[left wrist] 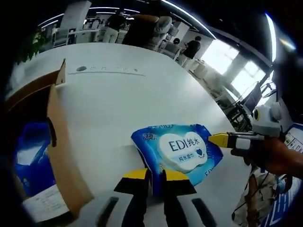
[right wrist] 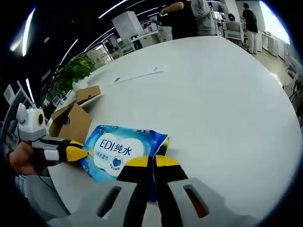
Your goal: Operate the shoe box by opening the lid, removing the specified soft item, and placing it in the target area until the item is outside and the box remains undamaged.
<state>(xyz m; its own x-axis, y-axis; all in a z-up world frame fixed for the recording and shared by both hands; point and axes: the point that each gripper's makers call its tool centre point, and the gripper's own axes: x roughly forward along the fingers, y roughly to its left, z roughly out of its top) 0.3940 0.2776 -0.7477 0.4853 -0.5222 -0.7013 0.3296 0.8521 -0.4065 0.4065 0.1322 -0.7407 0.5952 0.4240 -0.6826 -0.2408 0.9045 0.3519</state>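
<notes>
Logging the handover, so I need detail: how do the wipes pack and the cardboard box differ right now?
The wipes pack is blue, soft and flat on the white table; the cardboard box is brown, stiff and stands open. The left gripper is shut on the pack's edge; nothing holds the box. The pack is outside, beside the box. Both rest on the table.

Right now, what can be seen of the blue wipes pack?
The wipes pack is a soft, glossy blue plastic pouch with a white oval label printed "EDI". It lies flat on the white table, outside the open cardboard box. The left gripper is closed on one edge, the right gripper on the opposite one.
</notes>
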